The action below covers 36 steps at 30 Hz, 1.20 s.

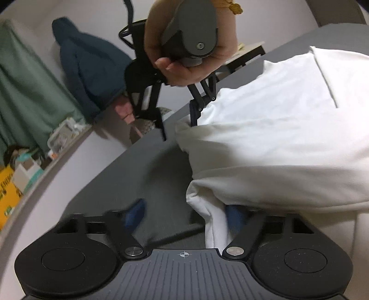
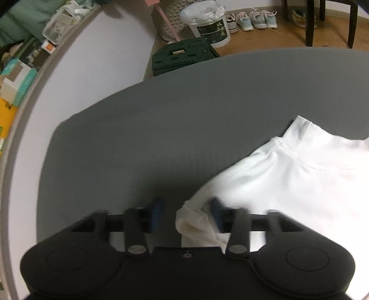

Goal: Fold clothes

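A white garment (image 1: 265, 143) lies bunched on the grey mat (image 1: 129, 184), its near edge folded under. My left gripper (image 1: 185, 214) is open. Its left blue fingertip (image 1: 136, 213) is over bare mat, and the right one is partly hidden under a hanging fold of the cloth. A hand (image 1: 184, 69) holds my right gripper (image 1: 178, 129) at the garment's far corner, one finger touching the cloth edge. In the right wrist view the right gripper (image 2: 186, 212) is open, with a rolled corner of the white garment (image 2: 299, 184) lying between its blurred fingers on the mat (image 2: 184, 115).
A dark blue jacket (image 1: 92, 73) and a green curtain (image 1: 27, 92) hang beyond the table's left edge. Boxes (image 2: 16, 76) line a ledge on the left. On the wooden floor are a green crate (image 2: 182, 55), a white bucket (image 2: 207, 25), shoes (image 2: 253, 19) and chair legs (image 2: 309, 25).
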Motion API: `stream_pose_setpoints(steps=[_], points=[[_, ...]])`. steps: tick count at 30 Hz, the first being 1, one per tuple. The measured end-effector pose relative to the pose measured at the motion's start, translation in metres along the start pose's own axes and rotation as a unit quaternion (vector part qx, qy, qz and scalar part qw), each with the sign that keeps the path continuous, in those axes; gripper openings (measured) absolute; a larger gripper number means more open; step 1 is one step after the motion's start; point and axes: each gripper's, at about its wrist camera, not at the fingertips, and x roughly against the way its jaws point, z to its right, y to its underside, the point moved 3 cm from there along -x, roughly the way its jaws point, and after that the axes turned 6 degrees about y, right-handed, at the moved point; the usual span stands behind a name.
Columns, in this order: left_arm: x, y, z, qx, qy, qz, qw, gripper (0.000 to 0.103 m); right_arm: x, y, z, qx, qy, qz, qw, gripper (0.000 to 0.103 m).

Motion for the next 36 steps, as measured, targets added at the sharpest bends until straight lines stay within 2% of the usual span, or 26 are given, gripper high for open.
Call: stream_pose_setpoints(steps=[2, 5, 7, 12, 15, 17, 19, 20, 21, 23, 25, 26, 27, 28, 31, 32, 33, 34, 36], points=[[-0.003, 0.004, -0.003, 0.019, 0.012, -0.011, 0.9997, 0.033, -0.003, -0.002, 0.003, 0.009, 0.01, 0.0, 1.0, 0.01], [-0.008, 0.009, -0.012, 0.056, 0.025, -0.029, 0.9977, 0.018, 0.0, -0.008, 0.008, 0.028, 0.001, 0.014, 1.0, 0.007], [-0.009, 0.012, -0.018, 0.077, 0.028, -0.041, 0.9958, 0.014, -0.001, -0.011, 0.016, 0.023, -0.021, 0.024, 0.999, 0.006], [-0.01, 0.019, -0.02, 0.073, 0.022, -0.054, 0.9956, 0.014, -0.019, -0.013, 0.044, -0.029, -0.07, 0.044, 0.996, 0.005], [-0.009, 0.02, -0.019, 0.064, 0.019, -0.056, 0.9962, 0.014, -0.026, -0.013, 0.056, -0.051, -0.112, 0.064, 0.99, 0.005], [-0.008, 0.019, -0.019, 0.051, 0.016, -0.054, 0.9971, 0.014, -0.025, -0.013, 0.058, -0.048, -0.12, 0.067, 0.989, 0.006], [-0.006, 0.017, -0.012, 0.014, 0.005, -0.052, 0.9986, 0.014, -0.019, -0.013, 0.057, -0.039, -0.129, 0.054, 0.989, 0.018], [-0.005, 0.016, -0.008, -0.006, -0.003, -0.051, 0.9987, 0.016, -0.017, -0.015, 0.056, -0.028, -0.134, 0.046, 0.99, 0.032], [-0.006, 0.015, -0.005, -0.021, -0.013, -0.049, 0.9985, 0.018, -0.013, -0.016, 0.053, -0.009, -0.129, 0.044, 0.991, 0.039], [-0.006, 0.013, 0.0, -0.05, -0.034, -0.046, 0.9971, 0.035, -0.004, -0.015, 0.045, 0.032, -0.11, 0.046, 0.992, 0.04], [-0.006, 0.011, 0.004, -0.073, -0.05, -0.043, 0.9951, 0.04, -0.001, -0.012, 0.037, 0.064, -0.096, 0.05, 0.992, 0.038], [-0.006, 0.011, 0.002, -0.069, -0.047, -0.042, 0.9957, 0.04, 0.001, -0.011, 0.033, 0.08, -0.089, 0.051, 0.992, 0.028], [-0.005, 0.011, -0.001, -0.056, -0.04, -0.04, 0.9968, 0.04, 0.001, -0.011, 0.031, 0.086, -0.083, 0.056, 0.991, 0.011], [-0.005, 0.011, -0.006, -0.037, -0.029, -0.037, 0.9982, 0.04, 0.0, -0.01, 0.029, 0.09, -0.077, 0.06, 0.991, 0.005], [-0.003, 0.012, -0.018, 0.009, -0.004, -0.032, 0.9994, 0.037, -0.001, -0.009, 0.022, 0.105, -0.059, 0.075, 0.99, 0.005], [-0.003, 0.013, -0.022, 0.022, 0.002, -0.034, 0.9992, 0.026, -0.001, -0.009, 0.02, 0.109, -0.053, 0.079, 0.989, 0.005], [-0.005, 0.015, -0.025, 0.037, 0.009, -0.043, 0.9984, 0.02, -0.002, -0.01, 0.02, 0.105, -0.053, 0.085, 0.989, 0.005], [-0.006, 0.018, -0.028, 0.052, 0.016, -0.052, 0.9972, 0.017, -0.002, -0.011, 0.02, 0.1, -0.053, 0.091, 0.989, 0.004], [-0.007, 0.021, -0.037, 0.093, 0.029, -0.061, 0.9934, 0.017, -0.01, -0.015, 0.029, 0.077, -0.038, 0.088, 0.992, 0.004]])
